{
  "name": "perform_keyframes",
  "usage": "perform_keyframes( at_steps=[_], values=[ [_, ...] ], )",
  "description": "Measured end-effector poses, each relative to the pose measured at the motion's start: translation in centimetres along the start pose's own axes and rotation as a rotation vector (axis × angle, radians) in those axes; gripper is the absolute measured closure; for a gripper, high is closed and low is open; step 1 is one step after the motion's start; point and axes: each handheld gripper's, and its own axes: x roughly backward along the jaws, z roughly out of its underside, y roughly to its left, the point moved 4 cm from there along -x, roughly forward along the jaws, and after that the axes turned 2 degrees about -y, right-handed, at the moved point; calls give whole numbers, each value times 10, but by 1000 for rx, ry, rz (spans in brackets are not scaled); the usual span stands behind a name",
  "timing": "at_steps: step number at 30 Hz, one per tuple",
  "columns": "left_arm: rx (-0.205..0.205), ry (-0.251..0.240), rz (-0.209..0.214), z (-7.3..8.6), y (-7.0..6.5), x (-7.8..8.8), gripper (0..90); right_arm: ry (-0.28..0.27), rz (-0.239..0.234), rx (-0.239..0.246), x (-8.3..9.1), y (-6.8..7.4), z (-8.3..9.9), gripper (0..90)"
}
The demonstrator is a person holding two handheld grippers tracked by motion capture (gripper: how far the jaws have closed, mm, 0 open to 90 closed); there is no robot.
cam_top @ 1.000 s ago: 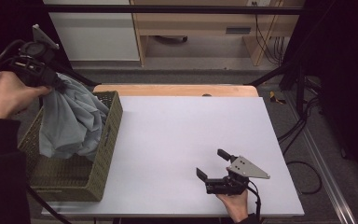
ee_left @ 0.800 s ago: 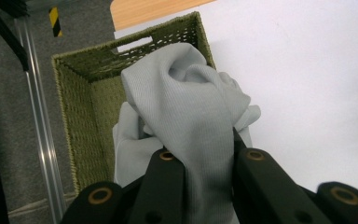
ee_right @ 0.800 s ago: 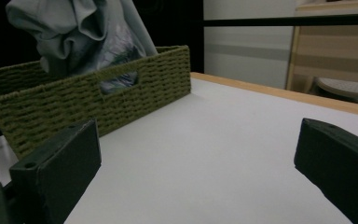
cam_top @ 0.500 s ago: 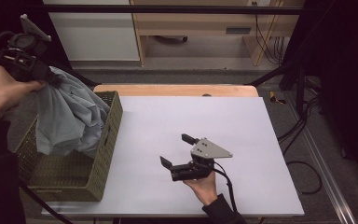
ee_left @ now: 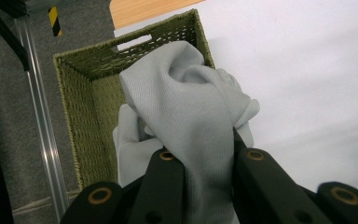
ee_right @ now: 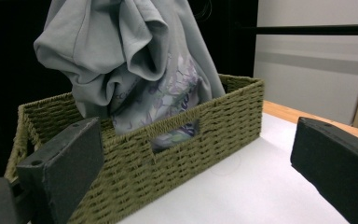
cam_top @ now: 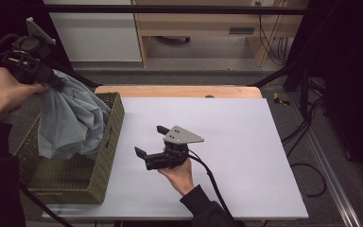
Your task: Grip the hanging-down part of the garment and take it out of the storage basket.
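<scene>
While left gripper [cam_top: 52, 80] grasps grey garment [cam_top: 71, 118] higher out of basket [cam_top: 108, 142], right gripper [cam_top: 151, 142], jaws released, slides left toward it, likely to take a second hold.

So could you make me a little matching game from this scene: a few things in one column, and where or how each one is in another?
Things:
1. grey garment
2. woven basket
3. left gripper
4. right gripper

States:
A. jaws apart, above the white table
B. stands at the table's left edge
C. hangs partly inside the basket
D. clamped on cloth, raised

Pairs: 1-C, 2-B, 3-D, 4-A
</scene>
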Motion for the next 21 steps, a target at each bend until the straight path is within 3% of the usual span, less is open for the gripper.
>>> perform_keyframes(
  at_steps=[16,21],
  values=[
    [-12,16,4,-1,-1,-6,831,2,-33,-20,-53,11,-10,46],
    [-6,13,8,1,2,-6,831,23,-41,-4,-74,13,-9,55]
  ],
)
